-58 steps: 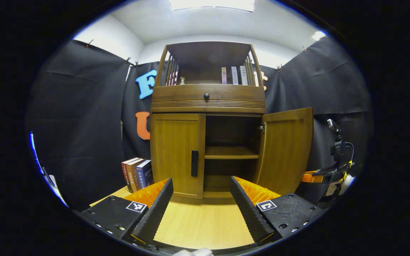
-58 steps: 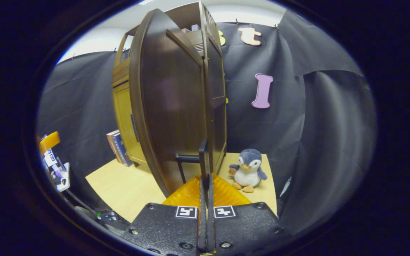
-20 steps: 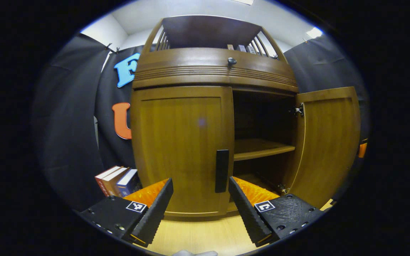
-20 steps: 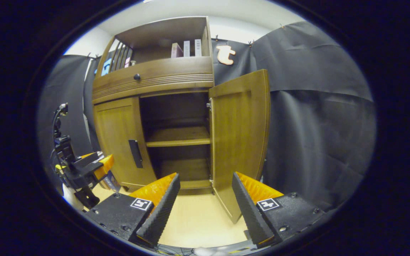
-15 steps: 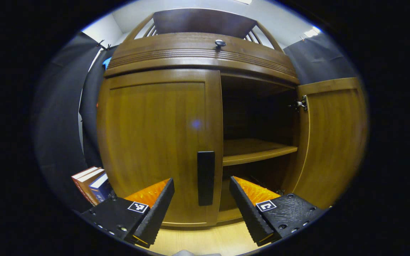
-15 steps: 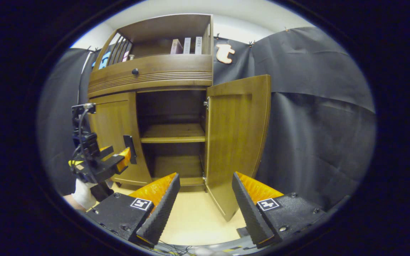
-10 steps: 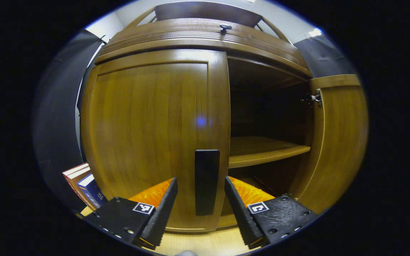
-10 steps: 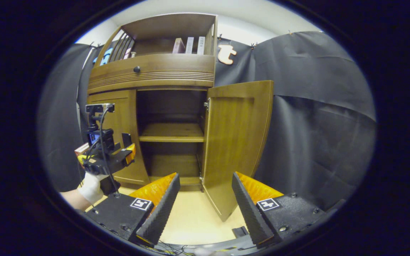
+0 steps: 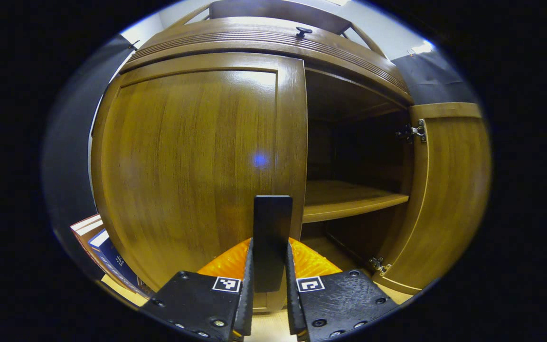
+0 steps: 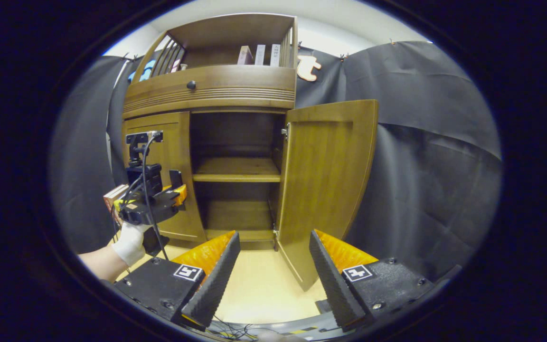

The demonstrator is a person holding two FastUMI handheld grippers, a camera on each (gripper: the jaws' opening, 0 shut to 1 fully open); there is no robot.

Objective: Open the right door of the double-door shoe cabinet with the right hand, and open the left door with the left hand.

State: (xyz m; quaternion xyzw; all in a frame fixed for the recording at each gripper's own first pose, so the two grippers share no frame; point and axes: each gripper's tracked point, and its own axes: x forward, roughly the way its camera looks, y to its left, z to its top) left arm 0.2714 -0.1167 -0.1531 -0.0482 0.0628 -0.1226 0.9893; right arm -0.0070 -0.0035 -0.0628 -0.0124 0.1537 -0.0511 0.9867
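L gripper (image 9: 269, 280), bottom centre of left gripper view: black ribbed fingers (image 9: 246, 285) w/ orange backs, closed narrow on the handle (image 9: 272, 237), one each side, pressing it as far as I can tell. Handle = flat black vertical bar, matte, hard, square-edged; sits at the inner edge of the left door (image 9: 193, 166), lower half. Good hold point: farthest from the hinges, so most leverage. Ribbed pads should bite OK on the smooth bar; grip is low on it, might slip off the bottom end if pulled at an angle.

Left door fills centre-left of that view, still flush w/ the cabinet (image 9: 264, 40). Glossy brown wood, framed panel, rigid, prob. moderate weight; should swing in an arc on the hinges, so the pull must follow the arc, not go straight back.

R gripper (image 10: 273, 270), bottom of right gripper view: fingers wide apart, holding nothing, over the pale wood desk (image 10: 259, 289).

Farther: right door (image 10: 325, 185) centre-right, swung open, same wood. Inside, a plain shelf (image 10: 235, 173), bare. Books (image 9: 107, 247) lower left of left gripper view.
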